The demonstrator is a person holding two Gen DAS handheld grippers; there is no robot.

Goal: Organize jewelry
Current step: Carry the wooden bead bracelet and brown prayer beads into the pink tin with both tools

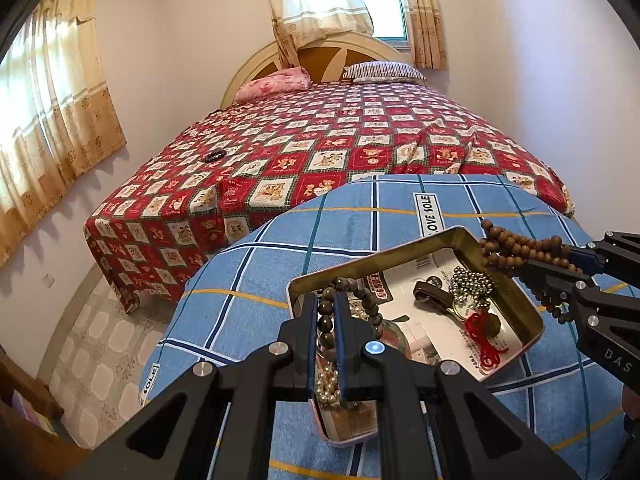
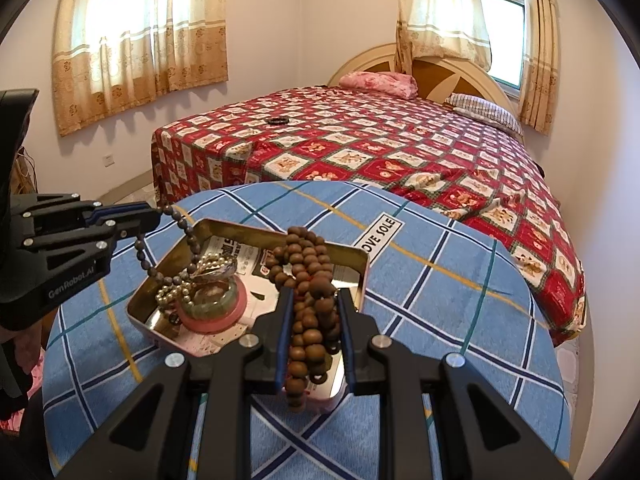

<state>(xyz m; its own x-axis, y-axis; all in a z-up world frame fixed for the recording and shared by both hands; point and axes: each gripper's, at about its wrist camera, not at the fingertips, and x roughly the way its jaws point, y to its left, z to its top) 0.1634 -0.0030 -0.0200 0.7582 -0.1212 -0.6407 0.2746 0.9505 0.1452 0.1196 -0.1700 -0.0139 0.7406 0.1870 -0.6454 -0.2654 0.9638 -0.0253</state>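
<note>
LEFT: left gripper (image 1: 326,304) clamped narrow on dark bead bracelet (image 1: 362,294), lifted over left end of tin tray (image 1: 516,300) | RIGHT: right gripper (image 2: 314,296) pinching bundled brown wooden bead strand (image 2: 306,264) above tray's right end | STEP: lifting 2 strands out, probably | NEXT: needs slow separation, avoiding snags on pearls (image 1: 326,384) and silver chain (image 1: 470,286).

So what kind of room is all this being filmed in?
Most likely a home bedroom. A bed with a red patchwork cover and an arched headboard fills the room, two pillows lie at its head, and patterned curtains hang over the windows.
</note>
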